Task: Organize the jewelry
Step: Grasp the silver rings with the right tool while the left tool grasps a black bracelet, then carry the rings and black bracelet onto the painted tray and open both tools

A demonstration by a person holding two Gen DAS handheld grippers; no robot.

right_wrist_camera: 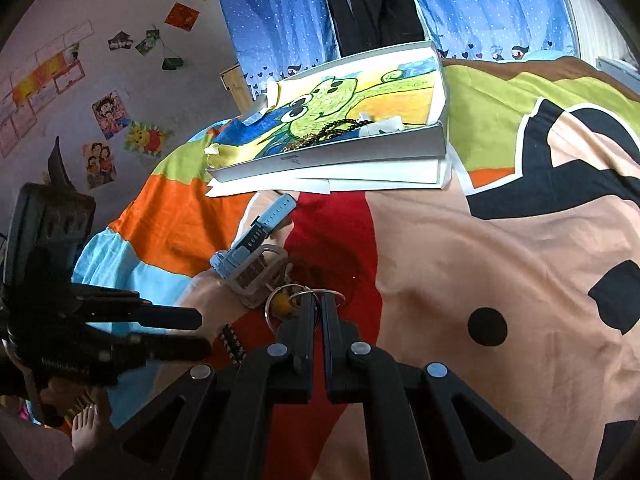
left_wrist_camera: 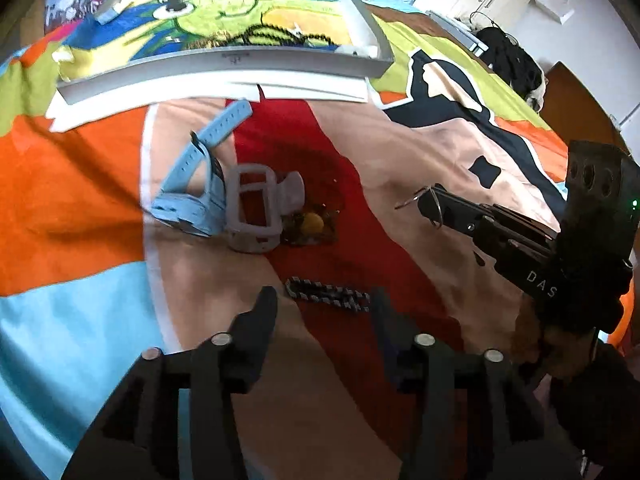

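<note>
My left gripper (left_wrist_camera: 324, 300) is open, its fingers on either side of a black-and-white braided bracelet (left_wrist_camera: 326, 295) lying on the bedspread. My right gripper (right_wrist_camera: 318, 300) is shut on a metal ring (right_wrist_camera: 320, 295); in the left wrist view it (left_wrist_camera: 425, 200) holds the ring (left_wrist_camera: 436, 210) above the bedspread. A light blue watch strap (left_wrist_camera: 196, 184), a pale grey watch case (left_wrist_camera: 256, 212) and a yellow-stoned trinket (left_wrist_camera: 312, 222) lie together. A shallow white box (left_wrist_camera: 224, 64) lined with a cartoon cloth holds a dark bead necklace (left_wrist_camera: 276, 36).
Everything lies on a colourful bedspread (left_wrist_camera: 400, 184). The box (right_wrist_camera: 332, 156) rests on white paper sheets (right_wrist_camera: 320, 184) at the far side. A dark cloth heap (left_wrist_camera: 512, 64) lies at the bed's right edge. Blue dotted curtains (right_wrist_camera: 280, 12) hang behind.
</note>
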